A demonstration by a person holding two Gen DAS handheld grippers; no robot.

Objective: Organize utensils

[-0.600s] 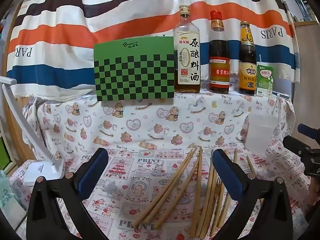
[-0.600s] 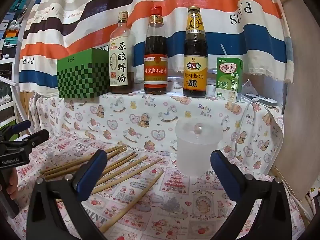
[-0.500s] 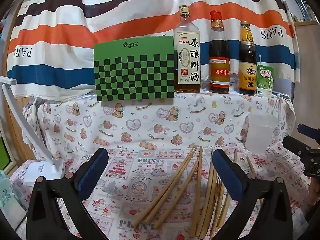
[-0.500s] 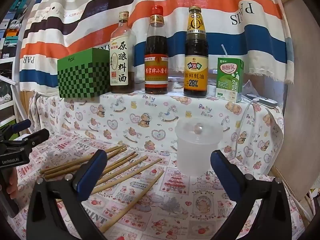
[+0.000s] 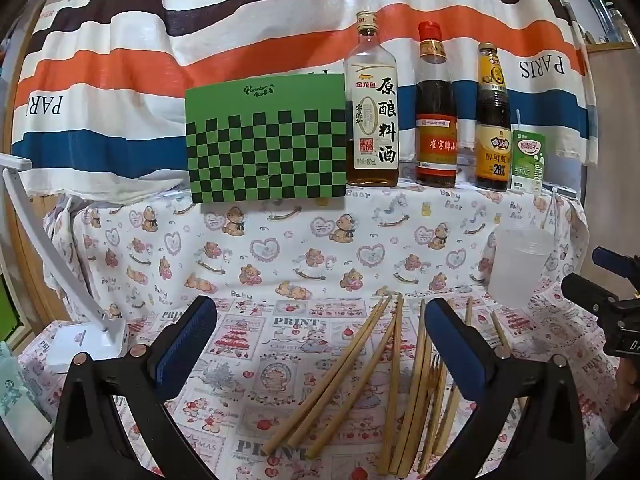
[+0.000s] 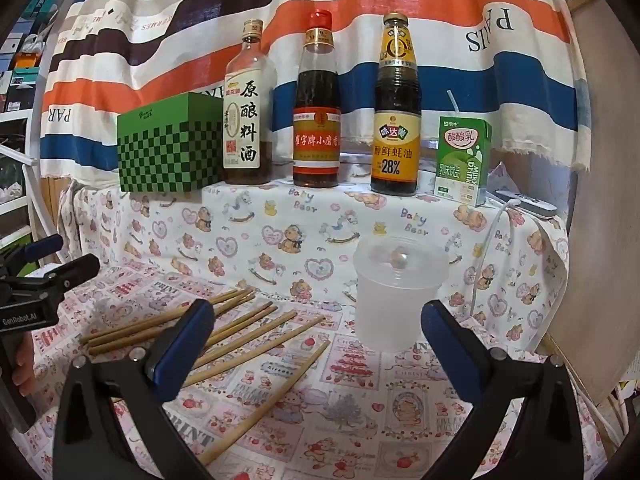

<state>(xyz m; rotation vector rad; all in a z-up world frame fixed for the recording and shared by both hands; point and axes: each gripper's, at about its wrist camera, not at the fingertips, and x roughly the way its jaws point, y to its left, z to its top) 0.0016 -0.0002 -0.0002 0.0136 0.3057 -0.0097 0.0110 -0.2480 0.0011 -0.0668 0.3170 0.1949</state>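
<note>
Several bamboo chopsticks [image 5: 352, 376] lie loose on the printed tablecloth, also seen in the right wrist view [image 6: 240, 332]. A wooden fork [image 5: 434, 376] lies among them. A translucent plastic cup [image 6: 398, 292] stands upright to their right; it shows in the left wrist view [image 5: 518, 266] too. My left gripper [image 5: 320, 340] is open and empty above the cloth, left of the chopsticks. My right gripper [image 6: 318, 344] is open and empty, with the cup just beyond it and one chopstick [image 6: 268, 404] under it.
On the raised shelf behind stand a green checkered box [image 5: 266, 140], three sauce bottles [image 6: 318, 104] and a milk carton [image 6: 462, 160]. A white desk lamp [image 5: 86, 336] stands at the left. A white cable [image 6: 486, 248] hangs at the right.
</note>
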